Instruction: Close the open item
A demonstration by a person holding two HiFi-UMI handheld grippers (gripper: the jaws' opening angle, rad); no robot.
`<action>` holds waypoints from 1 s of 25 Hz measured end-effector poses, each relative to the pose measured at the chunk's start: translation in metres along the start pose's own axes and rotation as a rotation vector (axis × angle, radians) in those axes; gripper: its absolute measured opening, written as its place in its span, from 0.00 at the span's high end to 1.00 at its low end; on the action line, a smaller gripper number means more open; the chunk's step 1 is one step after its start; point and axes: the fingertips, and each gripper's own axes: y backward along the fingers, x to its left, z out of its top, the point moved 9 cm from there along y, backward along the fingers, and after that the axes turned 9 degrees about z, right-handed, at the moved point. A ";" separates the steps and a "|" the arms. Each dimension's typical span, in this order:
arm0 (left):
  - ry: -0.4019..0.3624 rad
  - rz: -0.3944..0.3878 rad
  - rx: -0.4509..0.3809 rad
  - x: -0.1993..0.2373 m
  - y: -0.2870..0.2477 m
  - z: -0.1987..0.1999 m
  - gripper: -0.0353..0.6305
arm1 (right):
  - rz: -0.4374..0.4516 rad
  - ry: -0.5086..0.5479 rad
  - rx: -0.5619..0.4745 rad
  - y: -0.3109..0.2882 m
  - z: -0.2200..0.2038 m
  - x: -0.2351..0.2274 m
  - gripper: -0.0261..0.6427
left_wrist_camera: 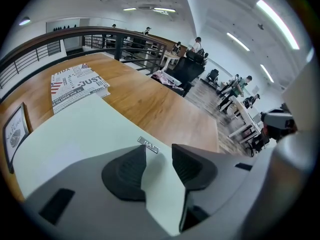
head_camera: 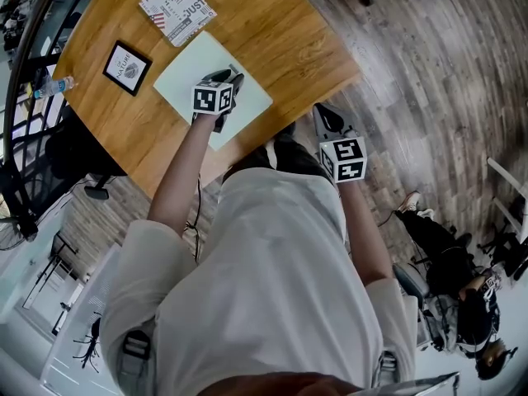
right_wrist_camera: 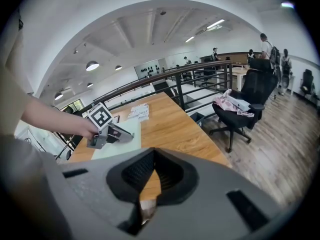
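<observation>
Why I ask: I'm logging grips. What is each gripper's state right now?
Left gripper: open, jaws apart over the pale green item, gripping nothing.
Right gripper: shut, empty.

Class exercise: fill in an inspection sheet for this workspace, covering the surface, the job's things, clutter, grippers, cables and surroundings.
Surface: round wooden table.
Job's things: pale green flat item lies mid-table, with a small metal tag near its edge; whether it is open cannot be told.
Clutter: newsprint-patterned item, framed picture, water bottle by the table's left rim.
Grippers: left gripper over the green item, jaws apart, nothing gripped; right gripper just off the table's near edge, jaws together, empty.
Cables: thin dark cable beside the left arm.
Surroundings: plank floor, railing, office chair, seated person.
</observation>
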 end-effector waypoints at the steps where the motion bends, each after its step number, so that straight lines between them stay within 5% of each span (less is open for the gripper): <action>1: -0.001 0.000 0.003 0.000 -0.001 0.000 0.71 | 0.002 0.000 0.001 0.000 -0.001 0.000 0.96; 11: 0.038 -0.047 0.002 0.001 0.001 0.000 0.71 | 0.021 0.037 -0.013 0.003 0.007 -0.001 0.96; 25: 0.158 -0.016 -0.196 0.005 0.083 -0.008 0.69 | 0.110 0.175 -0.048 -0.004 0.043 0.029 0.96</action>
